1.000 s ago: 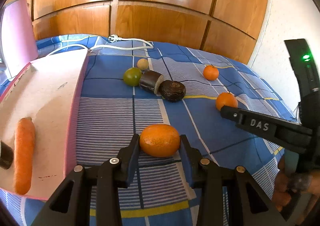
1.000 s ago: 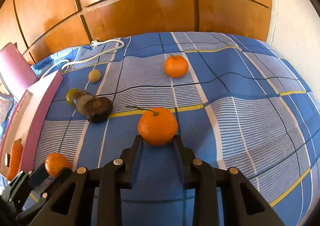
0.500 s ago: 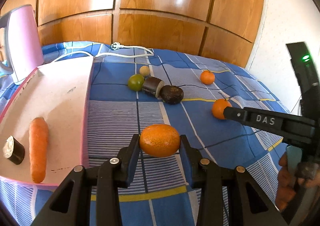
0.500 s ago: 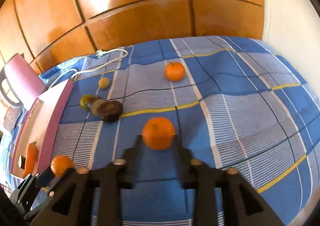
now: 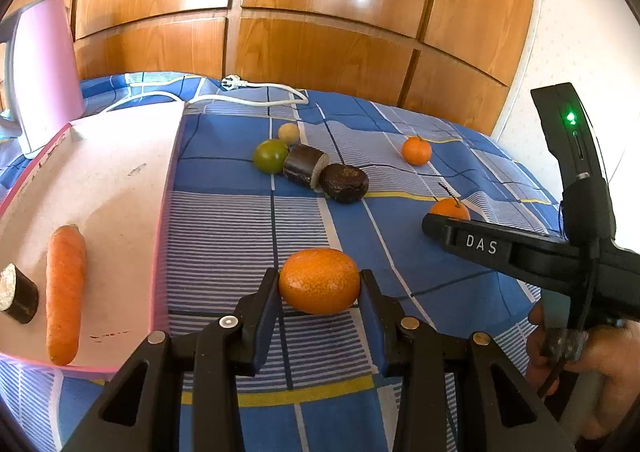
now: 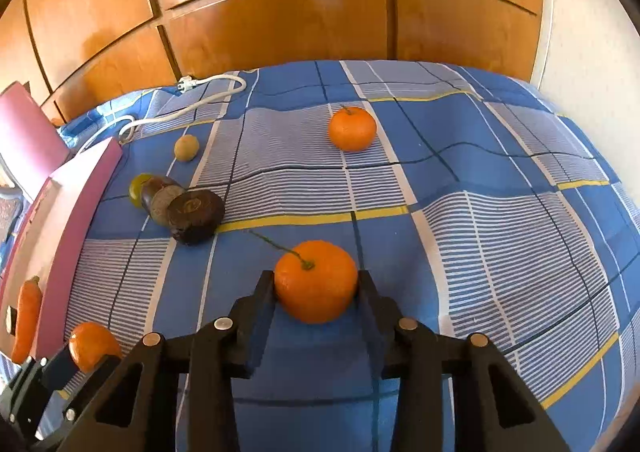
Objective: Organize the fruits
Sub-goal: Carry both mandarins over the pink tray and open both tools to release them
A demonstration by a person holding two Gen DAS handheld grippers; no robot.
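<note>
The left gripper [image 5: 320, 286] pinches a dimpled orange mandarin [image 5: 319, 280] lifted near the pink tray [image 5: 120, 171], ready for sorting. The right gripper [image 6: 316, 286], jaws opening, brackets a stemmed mandarin [image 6: 316, 280] on the blue checked cloth [image 6: 480, 211].

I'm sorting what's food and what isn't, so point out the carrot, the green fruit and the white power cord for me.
carrot [image 5: 64, 292]: left wrist view, middle of its body, lying on the pink board.
green fruit [image 5: 270, 155]: left wrist view, centre of its skin.
white power cord [image 6: 212, 81]: right wrist view, on the cable just behind the plug.
</note>
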